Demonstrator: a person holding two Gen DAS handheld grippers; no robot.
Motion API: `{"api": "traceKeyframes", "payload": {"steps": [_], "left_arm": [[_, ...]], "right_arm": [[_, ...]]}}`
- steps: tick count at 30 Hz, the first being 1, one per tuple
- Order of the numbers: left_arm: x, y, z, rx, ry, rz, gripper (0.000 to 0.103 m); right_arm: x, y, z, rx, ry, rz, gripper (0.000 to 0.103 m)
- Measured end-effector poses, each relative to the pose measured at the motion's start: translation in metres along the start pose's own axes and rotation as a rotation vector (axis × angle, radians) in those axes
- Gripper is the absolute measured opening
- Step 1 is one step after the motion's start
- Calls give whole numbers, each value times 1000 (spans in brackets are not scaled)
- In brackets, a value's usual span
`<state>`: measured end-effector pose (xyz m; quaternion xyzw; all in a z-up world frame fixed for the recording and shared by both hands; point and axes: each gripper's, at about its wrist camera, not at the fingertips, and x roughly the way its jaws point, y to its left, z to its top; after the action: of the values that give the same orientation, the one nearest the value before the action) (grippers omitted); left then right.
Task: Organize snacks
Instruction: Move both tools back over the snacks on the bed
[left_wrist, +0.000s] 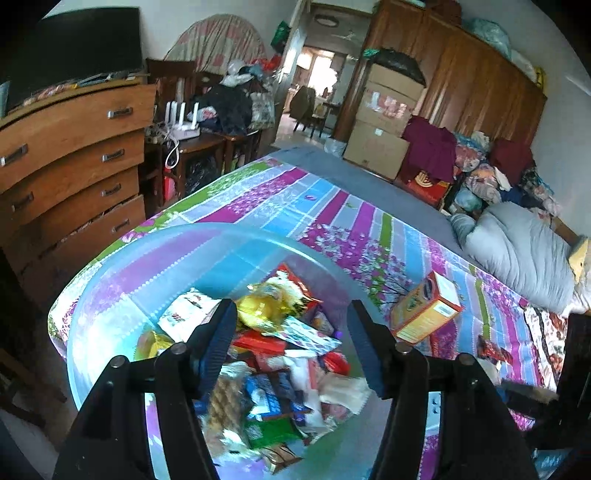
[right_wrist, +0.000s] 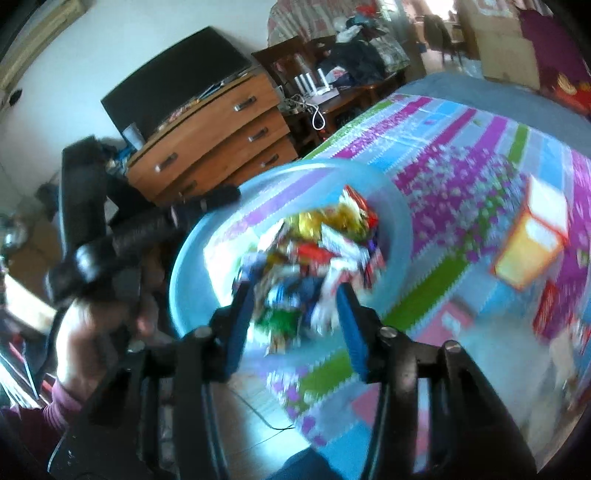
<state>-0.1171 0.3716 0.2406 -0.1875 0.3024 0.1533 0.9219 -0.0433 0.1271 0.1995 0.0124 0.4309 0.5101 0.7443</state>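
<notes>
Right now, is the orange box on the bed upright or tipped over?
Tipped over. The orange box lies on its side on the bedspread, outside the blue tub.

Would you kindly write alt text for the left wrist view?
The open left gripper hovers, empty, over a clear blue tub piled with snack packets on a bed with a striped floral sheet. An orange box lies on the sheet right of the tub; a wooden dresser stands at left.

Translucent plastic tub (left_wrist: 110, 295); glossy wooden dresser (left_wrist: 74, 147).
</notes>
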Motion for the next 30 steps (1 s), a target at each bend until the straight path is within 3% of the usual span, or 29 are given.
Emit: {"api": "traceKeyframes", "payload": {"steps": [7, 16, 23, 27, 30], "left_arm": [[-10, -79, -27, 109, -18, -122, 64], [-26, -213, -88, 308, 19, -344, 68], [-7, -294, -157, 433, 191, -460, 68], [27, -319, -182, 393, 309, -482, 68], [73, -328, -184, 294, 400, -466, 68]], "right_arm": [[-64, -53, -106, 179, -42, -116, 62], [-133, -140, -229, 437, 10, -313, 62], [-168, -179, -276, 532, -14, -381, 63], [-182, -190, -292, 565, -42, -369, 63], [-186, -198, -298, 569, -57, -370, 65]]}}
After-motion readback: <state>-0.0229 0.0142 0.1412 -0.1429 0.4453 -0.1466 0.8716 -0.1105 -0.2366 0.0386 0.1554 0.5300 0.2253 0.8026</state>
